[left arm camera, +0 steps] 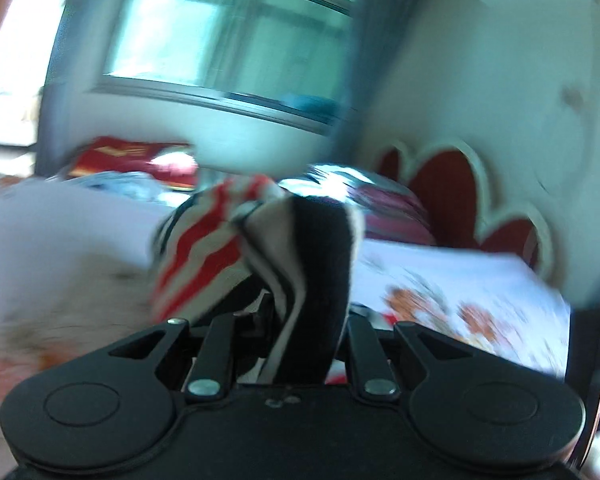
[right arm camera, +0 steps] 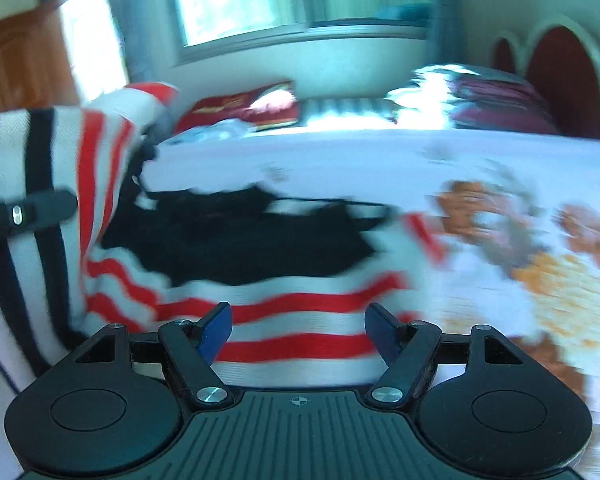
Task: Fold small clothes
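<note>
Striped cloth bunches right in front of the left wrist camera: the left gripper point(left arm camera: 300, 280) is clenched on a fold of the striped garment point(left arm camera: 220, 248), red, white and black bands, lifted clear of the bed point(left arm camera: 460, 276). From the right wrist view the rest of that garment lies spread on the near left part of the bed, red stripes nearest and a black patch behind them, with one raised flap hanging at the far left, where a dark gripper part shows against it. The right gripper point(right arm camera: 298, 330) hovers over the near stripes with its blue fingers point(right arm camera: 216, 330) spread and nothing between them.

The step looks like carrying one edge over to make a fold. To do it well, the lifted edge should be drawn across until it lines up with the opposite edge, while the free right gripper pins or takes the near hem so the cloth does not drag or bunch.

Both views are smeared by motion, so seams, sleeves and the garment's true outline cannot be made out. The left fingers are buried in the cloth. Whether the black patch is part of the same garment or a separate piece is unclear. Farther back on the bed, a red pillow point(right arm camera: 240, 110) and a dark red bundle point(right arm camera: 496, 100) are only blurred shapes.
</note>
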### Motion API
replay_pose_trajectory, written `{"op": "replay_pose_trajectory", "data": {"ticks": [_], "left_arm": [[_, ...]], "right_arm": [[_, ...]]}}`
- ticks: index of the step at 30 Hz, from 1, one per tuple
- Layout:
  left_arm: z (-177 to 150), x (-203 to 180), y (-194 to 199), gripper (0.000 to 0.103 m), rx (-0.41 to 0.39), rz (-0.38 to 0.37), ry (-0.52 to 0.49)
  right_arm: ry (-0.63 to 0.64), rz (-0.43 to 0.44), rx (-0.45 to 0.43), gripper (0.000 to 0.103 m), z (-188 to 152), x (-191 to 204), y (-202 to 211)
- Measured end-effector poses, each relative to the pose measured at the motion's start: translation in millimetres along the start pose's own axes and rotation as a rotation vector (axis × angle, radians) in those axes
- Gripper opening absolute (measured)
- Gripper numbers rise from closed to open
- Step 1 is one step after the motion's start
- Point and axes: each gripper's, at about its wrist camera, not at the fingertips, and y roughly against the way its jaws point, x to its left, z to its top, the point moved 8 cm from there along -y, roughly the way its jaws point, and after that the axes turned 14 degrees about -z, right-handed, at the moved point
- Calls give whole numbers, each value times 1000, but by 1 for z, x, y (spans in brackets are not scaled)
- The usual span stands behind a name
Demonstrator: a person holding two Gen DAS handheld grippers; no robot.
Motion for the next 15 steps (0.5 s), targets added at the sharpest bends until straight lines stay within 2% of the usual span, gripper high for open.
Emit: {"op": "replay_pose_trajectory", "data": {"ticks": [4, 7, 9, 11, 13, 15], "left_arm": [[-44, -52, -45, 15, 151, -64, -128], [-86, -77, -65, 25, 268, -60, -257], [-100, -88, -61, 33, 275, -37, -364], [-108, -95, -50, 57, 287, -59, -405], [-111, -103, -39, 64, 297, -93, -416], [-113, -106, -29, 64, 297, -104, -420]], "right_arm": [[-63, -63, 10, 73, 0, -59, 5], [-112, -59, 33, 73, -1, -87, 8], [-165, -3, 45, 73, 2, -96, 13], [-210, 93, 66, 73, 7, -91, 16], [-229, 169, 83, 72, 11, -78, 19], [-224, 235, 120, 72, 11, -60, 17]]}}
